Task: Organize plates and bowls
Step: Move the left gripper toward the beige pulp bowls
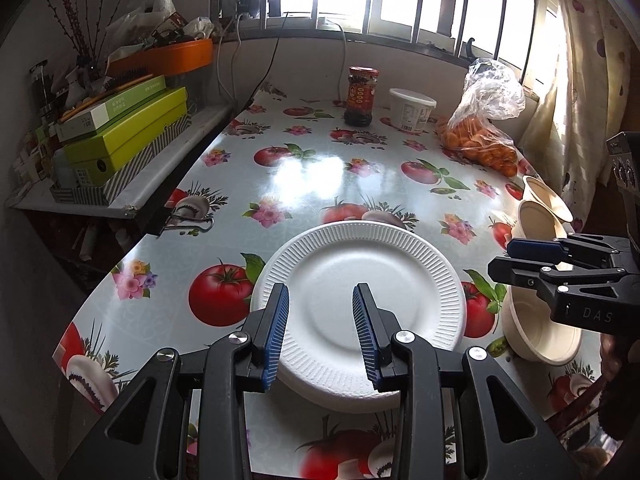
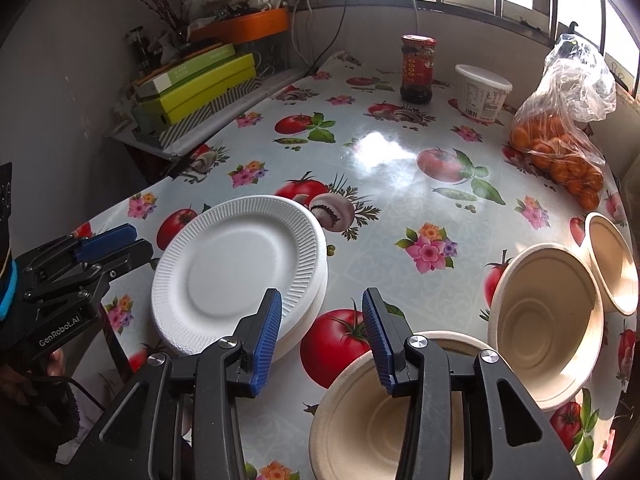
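Observation:
A stack of white ribbed foam plates (image 1: 360, 300) (image 2: 232, 272) lies on the tomato-print tablecloth (image 1: 320, 168) near the front edge. My left gripper (image 1: 320, 292) hovers over the near side of the stack, open, with nothing clamped between its blue pads. Three beige paper bowls sit to the right: a near one (image 2: 360, 420) (image 1: 540, 344), a middle one tilted on its side (image 2: 548, 320) (image 1: 536, 220), and a far one (image 2: 616, 264) (image 1: 548, 196). My right gripper (image 2: 322, 296) (image 1: 502, 258) is open above the cloth between plates and near bowl. The left gripper (image 2: 140, 242) shows left of the plates.
At the back of the table stand a dark sauce jar (image 1: 362, 96), a white tub (image 1: 412, 110) and a plastic bag of oranges (image 1: 484, 136). Green boxes (image 1: 120, 140) are piled on a side shelf to the left, beyond the table edge. A barred window runs behind.

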The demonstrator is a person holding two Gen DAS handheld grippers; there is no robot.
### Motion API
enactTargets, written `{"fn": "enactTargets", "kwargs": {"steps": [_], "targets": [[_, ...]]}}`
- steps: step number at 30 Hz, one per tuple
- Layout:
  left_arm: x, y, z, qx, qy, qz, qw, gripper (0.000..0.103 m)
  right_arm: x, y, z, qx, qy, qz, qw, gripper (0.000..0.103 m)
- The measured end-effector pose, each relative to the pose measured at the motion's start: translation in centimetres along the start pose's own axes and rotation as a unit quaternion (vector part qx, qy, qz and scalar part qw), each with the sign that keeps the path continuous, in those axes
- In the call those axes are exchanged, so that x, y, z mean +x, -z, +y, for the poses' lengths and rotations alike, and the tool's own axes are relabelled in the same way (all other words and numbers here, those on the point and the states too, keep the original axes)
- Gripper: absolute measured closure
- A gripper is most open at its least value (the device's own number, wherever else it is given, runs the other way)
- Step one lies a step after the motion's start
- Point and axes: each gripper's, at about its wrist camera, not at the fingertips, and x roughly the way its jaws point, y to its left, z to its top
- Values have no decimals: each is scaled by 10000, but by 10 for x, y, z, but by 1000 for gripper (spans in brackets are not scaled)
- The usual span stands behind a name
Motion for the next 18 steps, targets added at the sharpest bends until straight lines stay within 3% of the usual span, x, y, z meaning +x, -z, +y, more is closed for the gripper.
{"fn": "enactTargets", "kwargs": {"steps": [11,18], "targets": [[6,-7,-56,372,904,73,9952,68,-52,30,-42,657,420,-526,9956,57],[24,-9,-93,563,1338,341,9888,69,-75,62,-76,1131,861,-651,9877,57]]}}
